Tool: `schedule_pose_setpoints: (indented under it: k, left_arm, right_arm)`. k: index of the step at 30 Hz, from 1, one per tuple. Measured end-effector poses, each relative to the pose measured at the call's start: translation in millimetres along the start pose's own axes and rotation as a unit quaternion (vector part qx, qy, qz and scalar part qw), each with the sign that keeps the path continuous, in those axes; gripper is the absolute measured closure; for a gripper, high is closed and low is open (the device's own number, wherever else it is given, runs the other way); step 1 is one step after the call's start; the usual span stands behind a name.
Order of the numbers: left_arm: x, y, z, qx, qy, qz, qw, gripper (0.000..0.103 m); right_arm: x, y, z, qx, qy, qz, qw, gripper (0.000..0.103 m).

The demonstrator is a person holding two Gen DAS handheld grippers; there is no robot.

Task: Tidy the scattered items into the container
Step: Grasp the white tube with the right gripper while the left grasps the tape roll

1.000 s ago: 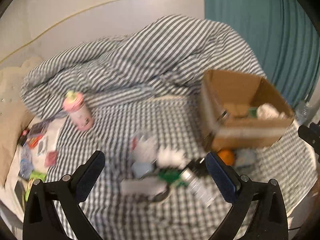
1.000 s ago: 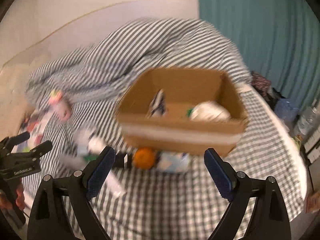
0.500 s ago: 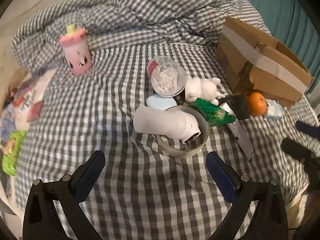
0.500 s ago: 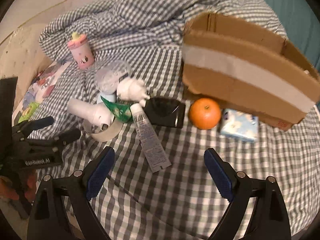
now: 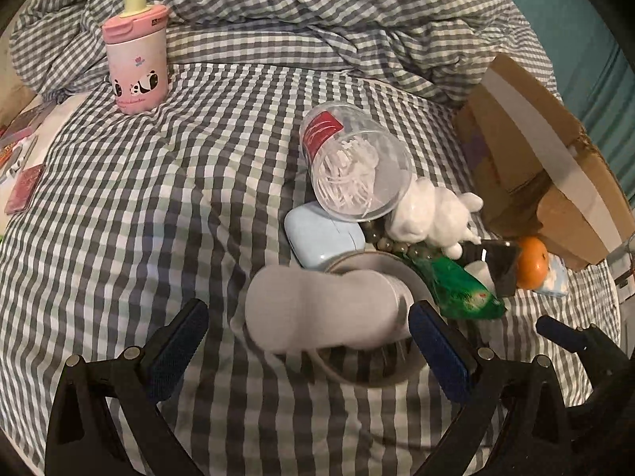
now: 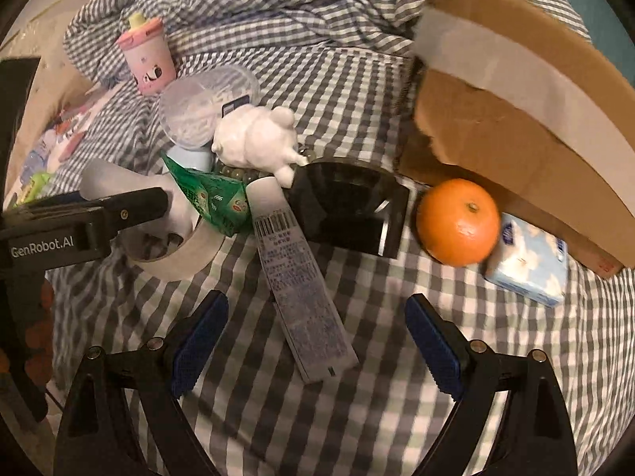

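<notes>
A pile of items lies on the checked bedsheet beside the cardboard box (image 5: 547,182), which also shows in the right wrist view (image 6: 516,119). My left gripper (image 5: 309,333) is open, its fingers either side of a white bottle (image 5: 321,313) lying on a tape roll (image 5: 377,373). My right gripper (image 6: 315,333) is open, straddling the lower end of a white tube (image 6: 301,289). Near it are an orange (image 6: 458,222), a black case (image 6: 353,214), a tissue pack (image 6: 528,265), a green sachet (image 6: 210,202), a white figurine (image 6: 258,139) and a clear tub of swabs (image 6: 198,111).
A pink panda cup (image 5: 137,71) stands at the back left by the rumpled duvet (image 5: 317,12). A pale blue case (image 5: 321,238) and beads lie under the tub. Small packets (image 5: 24,182) lie at the left edge. Teal curtain at far right.
Both grippers have dropped and moved in towards the pile. The left now brackets the white bottle; the right now brackets the tube. Both stay open.
</notes>
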State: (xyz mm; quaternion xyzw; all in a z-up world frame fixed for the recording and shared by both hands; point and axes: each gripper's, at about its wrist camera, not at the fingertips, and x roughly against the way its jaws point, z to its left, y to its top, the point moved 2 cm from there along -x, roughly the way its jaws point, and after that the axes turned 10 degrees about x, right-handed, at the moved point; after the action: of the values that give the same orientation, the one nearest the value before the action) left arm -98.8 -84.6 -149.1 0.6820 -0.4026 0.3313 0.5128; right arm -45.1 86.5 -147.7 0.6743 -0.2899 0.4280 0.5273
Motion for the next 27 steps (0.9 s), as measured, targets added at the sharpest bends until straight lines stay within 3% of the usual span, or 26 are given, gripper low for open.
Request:
schedule_pose_setpoints:
  k: [3,5,6,8,9,10,13,17,23,27]
  left_arm:
    - [-5,4,1,0.001,-0.007,0.003,1.0,0.001]
    - [-7,6,1,0.007,-0.01,0.001,0.9999,0.002]
    - [-7,7,1,0.008,-0.014,0.002,0.9999,0.004]
    - [-6,7,0,0.008,-0.029,0.007,0.9995,0.013]
    - [-6,7,-1,0.008,-0.039,0.01,0.9992,0.024]
    - [-4,7,-2,0.007,-0.05,0.012,0.9986,0.034]
    - [-3,5,-9,-0.002,-0.063,0.019,0.9978,0.045]
    - [0,0,-18,-0.024,-0.055,0.011,0.9981,0.05]
    - [7,-4,-24,-0.034,-0.041,0.007,0.9986,0.053]
    - [17,-8,-27,-0.044,-0.032,-0.004,0.9985,0.054]
  right_arm:
    - [-11,5,5,0.015,-0.022,0.006,1.0,0.016]
    - [-17,8,11,0.036,-0.047,0.012,0.998,0.037]
    - [-20,8,14,0.044,-0.051,0.016,0.998,0.041]
    - [-21,8,17,0.046,-0.036,0.016,0.998,0.068]
    - [-20,9,19,0.046,-0.03,0.012,0.998,0.073]
    - [-18,9,20,0.047,-0.038,0.01,0.998,0.074]
    - [-13,8,21,0.047,-0.048,0.007,0.998,0.076]
    - [0,5,12,0.033,-0.047,-0.003,0.998,0.079]
    - [24,5,8,0.02,-0.036,-0.019,0.999,0.091]
    - [35,4,8,0.014,-0.031,-0.03,0.999,0.091]
